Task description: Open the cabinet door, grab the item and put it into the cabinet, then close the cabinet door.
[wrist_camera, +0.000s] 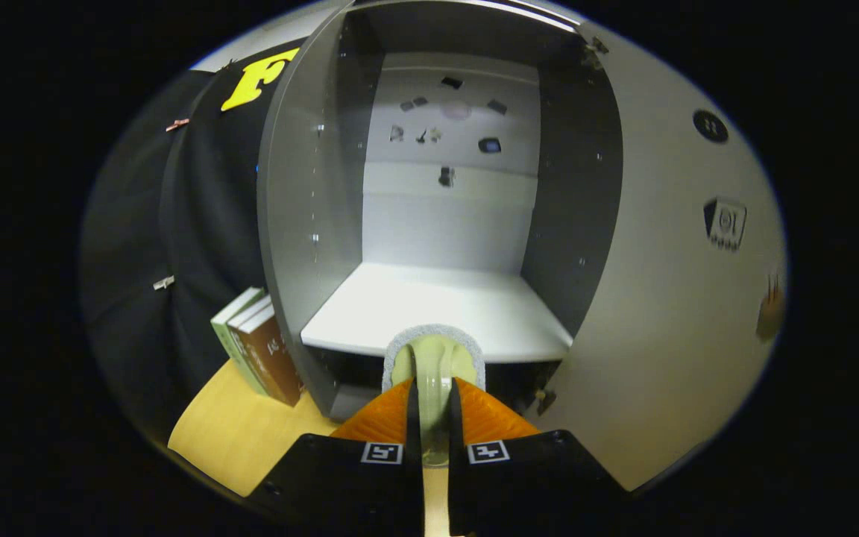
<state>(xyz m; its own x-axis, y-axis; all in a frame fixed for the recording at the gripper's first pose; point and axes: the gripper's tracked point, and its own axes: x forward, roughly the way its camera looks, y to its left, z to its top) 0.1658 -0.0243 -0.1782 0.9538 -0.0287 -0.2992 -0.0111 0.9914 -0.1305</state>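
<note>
Books (259,344) upright on wood tabletop (232,432), beside black cloth wall (176,246).

hand-held gripper (433,418), fingers clamped together, level

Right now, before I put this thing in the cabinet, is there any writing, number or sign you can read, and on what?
Books beside the cabinet: spine print too blurred to read.
Open door: round sticker and square sign, too small to read.
Back wall: small marks, unreadable.
Gripper, shut on the pale green item: square code tags, no words.
</note>
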